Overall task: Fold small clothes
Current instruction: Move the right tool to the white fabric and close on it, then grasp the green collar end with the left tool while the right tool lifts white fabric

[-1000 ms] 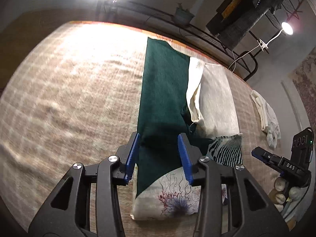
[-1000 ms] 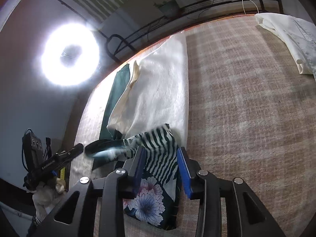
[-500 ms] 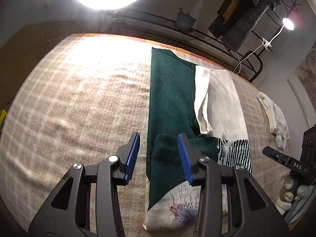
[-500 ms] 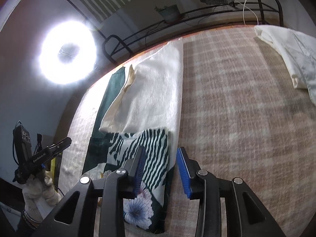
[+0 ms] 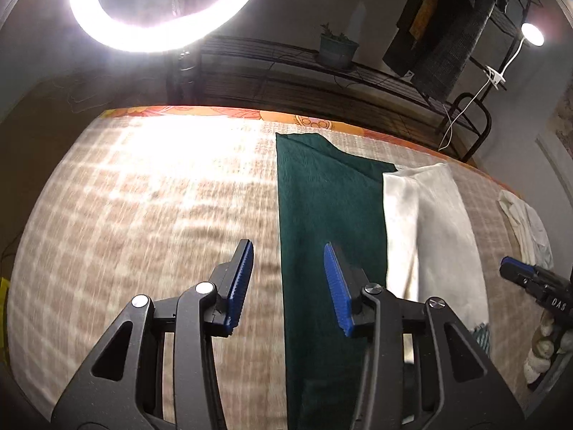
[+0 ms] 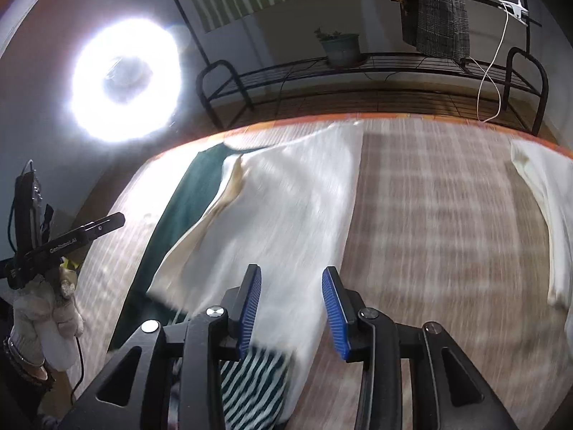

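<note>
Covering nearly everything in sight is a checked blanket (image 5: 143, 222), tan and cream, with an orange edge at the far side. Lying on it, running from six o'clock up to twelve in the left wrist view, is a long green cloth (image 5: 329, 222), flat and straight. Touching its right edge, at about two o'clock, is a white cloth (image 5: 440, 236) with one side flap turned back. In the right wrist view that same white cloth fills the centre, and a striped cloth (image 6: 250, 387) peeks out from under its near end at six o'clock. Well apart, at three o'clock there, another pale garment (image 6: 548, 208) lies crumpled near the blanket's edge.

Behind the bed a ring light (image 5: 164, 7) glares at eleven o'clock, a black wire rack (image 6: 376, 71) holds a potted plant (image 6: 340, 46), and a small clip lamp (image 5: 531, 34) shines at one o'clock.

The left gripper (image 5: 288, 276) hangs above the green cloth's left edge, fingers spread, grasping nothing. The right gripper (image 6: 290, 308) hovers over the white cloth, fingers likewise released and empty.
</note>
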`<state>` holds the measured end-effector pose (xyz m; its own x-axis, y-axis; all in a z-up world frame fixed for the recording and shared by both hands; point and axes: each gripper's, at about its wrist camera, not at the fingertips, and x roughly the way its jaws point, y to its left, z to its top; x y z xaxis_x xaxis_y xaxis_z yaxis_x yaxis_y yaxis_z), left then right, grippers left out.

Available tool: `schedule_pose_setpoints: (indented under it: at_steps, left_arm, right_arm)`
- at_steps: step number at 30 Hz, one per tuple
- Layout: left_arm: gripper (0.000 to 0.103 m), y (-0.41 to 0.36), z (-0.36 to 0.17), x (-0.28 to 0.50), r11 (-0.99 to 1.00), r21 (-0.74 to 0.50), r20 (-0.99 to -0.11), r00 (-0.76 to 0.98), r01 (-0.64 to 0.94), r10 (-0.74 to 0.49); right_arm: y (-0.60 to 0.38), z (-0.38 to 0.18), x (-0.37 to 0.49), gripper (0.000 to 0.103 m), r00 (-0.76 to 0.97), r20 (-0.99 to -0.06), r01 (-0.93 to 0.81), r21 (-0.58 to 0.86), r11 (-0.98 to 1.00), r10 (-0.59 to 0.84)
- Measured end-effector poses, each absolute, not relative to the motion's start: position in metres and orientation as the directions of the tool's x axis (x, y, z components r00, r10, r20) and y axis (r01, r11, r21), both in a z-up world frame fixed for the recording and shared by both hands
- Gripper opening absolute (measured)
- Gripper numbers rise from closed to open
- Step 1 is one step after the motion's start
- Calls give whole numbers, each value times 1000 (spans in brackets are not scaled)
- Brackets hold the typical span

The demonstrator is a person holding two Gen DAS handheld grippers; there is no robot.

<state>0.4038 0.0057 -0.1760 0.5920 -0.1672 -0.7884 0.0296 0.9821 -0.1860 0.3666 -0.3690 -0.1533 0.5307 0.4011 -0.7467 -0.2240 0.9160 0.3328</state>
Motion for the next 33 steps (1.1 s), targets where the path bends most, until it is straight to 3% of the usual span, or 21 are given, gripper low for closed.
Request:
schedule_pose_setpoints:
  at_steps: [4,7,11,22,23,24,25,26,30,33]
  left_arm:
    - [45,4,-185,441,983,-170,-796,579,62,-175]
    - [53,10,-194,467,977,-211,-796,573,40,-196]
    - [53,18,-214,502,952,-305,-804,536,1,-257]
    - [53,12,-227,547,940,-341,-786,548,4,-287]
    - [52,10,-227,549,941,-338,-785,548,11,-288]
    - [41,7,-227,550,942,-336,-783,549,23,-292]
    - [30,1,-228,552,944,-327,-785,545,40,-295]
    - [8,-4,-228,552,949,-312,-791,540,52,-289]
    - [0,-19,-223,550,957,-271,-782,558,98,-279]
    - [0,-19,-214,542,954,-286,-765,578,92,-285]
  right_arm:
    - [-382,-161,401,47,532,-755,-195,332,923,384]
    - [-398,-168,431,52,540,-738,-148,390,909,405]
    - [-414,-185,468,54,543,-719,-91,462,882,433]
    - [-407,-202,528,54,539,-689,-111,512,851,485]
    - [-405,-202,531,54,542,-684,-119,513,850,489]
    - [-403,-202,534,54,547,-680,-124,510,851,488]
    - [-401,-202,536,48,552,-674,-127,513,849,491]
    - [-399,-204,538,39,547,-670,-132,523,842,502]
    - [-388,-207,542,4,520,-678,-168,515,841,519]
    - [-383,-199,536,1,534,-679,-190,485,854,504]
